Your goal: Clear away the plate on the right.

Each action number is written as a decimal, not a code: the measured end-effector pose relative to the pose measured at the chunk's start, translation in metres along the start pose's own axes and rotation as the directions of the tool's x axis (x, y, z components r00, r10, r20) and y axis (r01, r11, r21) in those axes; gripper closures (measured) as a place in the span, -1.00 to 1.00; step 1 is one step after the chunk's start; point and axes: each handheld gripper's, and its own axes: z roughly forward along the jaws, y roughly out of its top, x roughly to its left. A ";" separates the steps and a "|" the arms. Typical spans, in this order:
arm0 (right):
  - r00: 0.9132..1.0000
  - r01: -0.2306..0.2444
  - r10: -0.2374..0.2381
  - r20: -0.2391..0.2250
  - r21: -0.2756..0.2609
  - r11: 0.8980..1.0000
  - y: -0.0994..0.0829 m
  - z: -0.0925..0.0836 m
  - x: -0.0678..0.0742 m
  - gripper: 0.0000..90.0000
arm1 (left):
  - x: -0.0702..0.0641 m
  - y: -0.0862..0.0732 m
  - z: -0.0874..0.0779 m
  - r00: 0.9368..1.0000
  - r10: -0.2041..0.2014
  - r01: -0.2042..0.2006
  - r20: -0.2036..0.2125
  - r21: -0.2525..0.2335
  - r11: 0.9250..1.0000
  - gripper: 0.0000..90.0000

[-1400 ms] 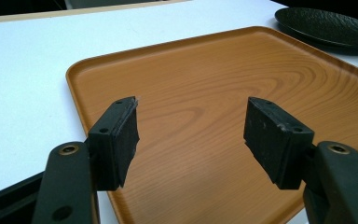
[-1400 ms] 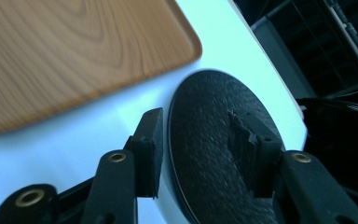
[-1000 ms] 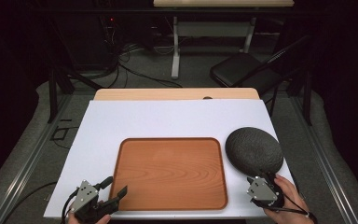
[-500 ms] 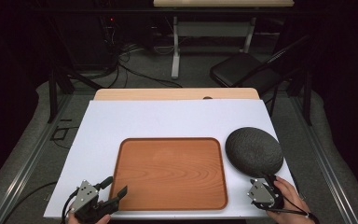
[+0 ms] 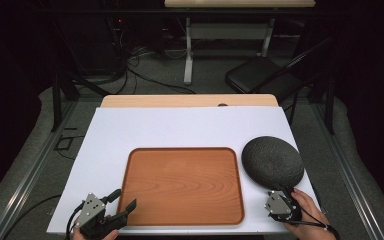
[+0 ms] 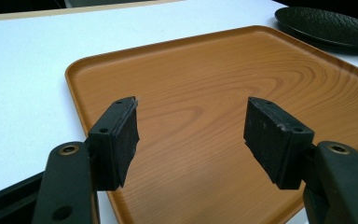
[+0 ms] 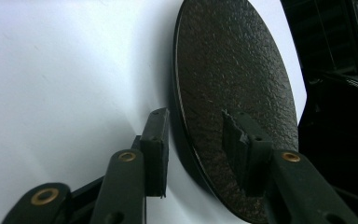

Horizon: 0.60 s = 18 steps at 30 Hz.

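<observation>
At the near edge of a white table point(image 5: 180, 125), a person's two hands each hold a two-jawed claw. The left claw point(image 5: 122, 200) hovers over the near left corner of a wooden tray point(image 5: 182, 185); in the left gripper view its jaws stand wide apart with nothing between them, only bare tray point(image 6: 223, 93) beneath. The right claw point(image 5: 280, 191) sits at the near rim of a dark, rough-textured plate point(image 5: 272, 161), which rests on the table just right of the tray. In the right gripper view one jaw lies over the plate point(image 7: 233, 88) and the other below its rim, roughly half open and not yet pressing, so the plate is not gripped. Judging by this, the work is at its start: the plate is not yet lifted, the tray holds nothing, and grasping and moving the plate probably remain. Compared with a second ago, the right claw has sunk slightly toward the rim and its jaws have just been closing around the plate's edge; the left claw, tray and plate are unmoved. Beyond the table stands a folding chair point(image 5: 265, 75).
</observation>
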 end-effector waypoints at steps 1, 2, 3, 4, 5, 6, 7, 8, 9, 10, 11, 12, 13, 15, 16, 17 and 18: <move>1.000 0.016 -0.016 0.002 0.004 1.000 0.000 0.001 -0.001 0.37 | 0.000 0.000 0.000 1.000 0.000 0.000 0.000 0.000 1.000 -0.22; 1.000 -0.002 0.002 0.003 0.002 1.000 -0.001 0.001 0.000 0.37 | 0.000 0.000 0.000 1.000 0.000 0.000 0.000 0.001 1.000 -0.22; 1.000 0.002 -0.002 0.004 -0.003 1.000 -0.001 0.002 0.000 0.37 | 0.000 0.000 0.000 1.000 -0.001 0.001 0.001 0.002 1.000 -0.22; 1.000 0.010 -0.010 0.003 0.010 1.000 -0.001 0.002 -0.001 0.37 | 0.000 0.000 0.000 1.000 -0.001 0.001 0.001 0.002 1.000 -0.22; 1.000 0.022 -0.022 0.010 0.011 1.000 -0.002 0.003 -0.002 0.37 | 0.000 0.000 0.000 1.000 -0.001 0.001 0.000 0.001 1.000 -0.22; 1.000 0.018 -0.018 0.007 0.010 1.000 -0.003 0.004 -0.002 0.38 | 0.000 0.000 0.000 1.000 -0.001 0.001 0.001 0.001 1.000 -0.22; 1.000 0.018 -0.018 0.007 0.010 1.000 -0.003 0.004 -0.002 0.38 | 0.000 0.000 0.000 1.000 -0.001 0.001 0.001 0.001 1.000 -0.22; 1.000 0.011 -0.011 0.009 -0.012 1.000 -0.004 0.006 -0.002 0.38 | 0.000 0.000 0.000 1.000 -0.001 0.001 0.000 0.000 1.000 -0.22; 1.000 0.011 -0.011 0.013 0.003 1.000 -0.004 0.007 -0.002 0.39 | 0.000 0.000 0.000 1.000 0.001 -0.001 0.000 -0.001 1.000 -0.22; 1.000 0.011 -0.011 0.013 0.003 1.000 -0.004 0.007 -0.002 0.39 | 0.000 0.000 0.000 1.000 0.001 -0.001 0.000 -0.001 1.000 -0.22; 1.000 0.011 -0.011 0.014 0.023 1.000 -0.003 0.007 -0.002 0.39 | 0.000 0.000 0.000 1.000 0.000 0.000 0.000 -0.001 1.000 -0.22; 1.000 0.023 -0.023 0.015 0.023 0.999 -0.003 0.007 -0.003 0.39 | 0.000 0.000 0.000 1.000 -0.001 0.001 0.000 0.000 1.000 -0.22; 0.999 0.029 -0.030 0.015 0.020 0.999 -0.003 0.008 -0.003 0.39 | 0.000 0.000 0.000 1.000 -0.002 0.002 0.000 0.000 1.000 -0.22; 0.999 0.035 -0.035 0.012 0.021 0.999 -0.002 0.010 -0.003 0.39 | 0.000 0.000 0.000 1.000 -0.002 0.002 -0.001 0.001 1.000 -0.22; 0.999 0.048 -0.048 0.013 0.020 0.999 -0.002 0.011 -0.003 0.39 | 0.000 0.000 0.000 1.000 -0.001 0.001 -0.001 0.001 1.000 -0.22; 0.999 0.042 -0.042 0.015 0.029 0.999 -0.001 0.011 -0.003 0.40 | 0.000 0.000 0.000 1.000 -0.001 0.001 -0.001 0.001 1.000 -0.22; 0.999 0.051 -0.052 0.016 0.033 0.998 -0.001 0.011 -0.003 0.40 | 0.000 0.000 0.000 1.000 -0.001 0.001 0.001 0.000 1.000 -0.22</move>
